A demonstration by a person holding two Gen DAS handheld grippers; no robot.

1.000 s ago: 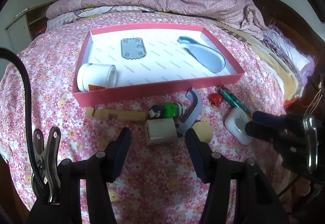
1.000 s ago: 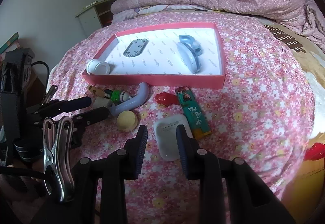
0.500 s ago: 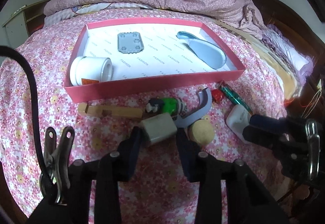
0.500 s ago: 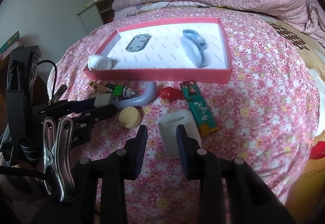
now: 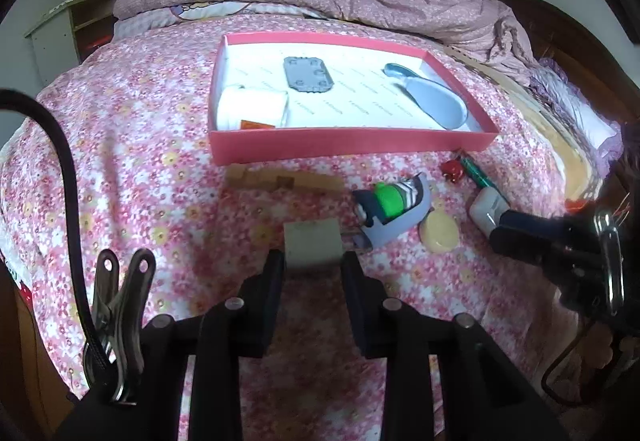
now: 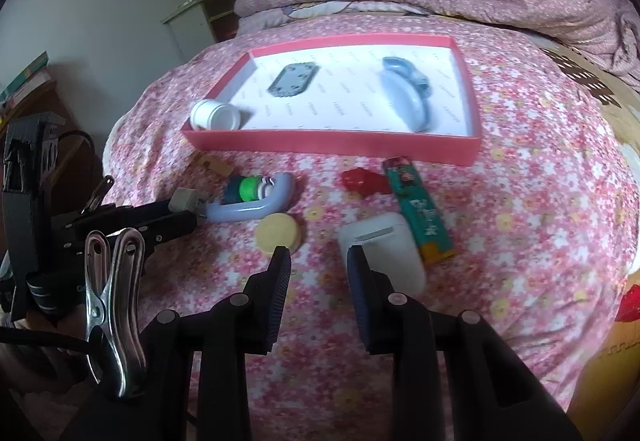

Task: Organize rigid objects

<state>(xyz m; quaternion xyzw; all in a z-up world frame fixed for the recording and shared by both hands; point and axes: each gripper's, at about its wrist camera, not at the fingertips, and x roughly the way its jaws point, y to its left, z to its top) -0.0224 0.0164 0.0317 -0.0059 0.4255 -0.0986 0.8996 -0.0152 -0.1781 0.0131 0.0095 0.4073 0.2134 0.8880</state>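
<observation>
Beige block (image 5: pixel 313 243) sits squarely in the left gripper (image 5: pixel 312 265); jaws just closed.

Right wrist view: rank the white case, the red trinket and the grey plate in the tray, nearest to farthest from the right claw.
1. White case, just right of the right claw.
2. Red trinket, on the bedspread before the tray.
3. Grey plate, inside the tray, back left.

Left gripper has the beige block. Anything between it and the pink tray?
Only the wooden piece lying on the bedspread before the pink tray near wall; the beige block, between the left gripper fingers, could pass above it.
</observation>
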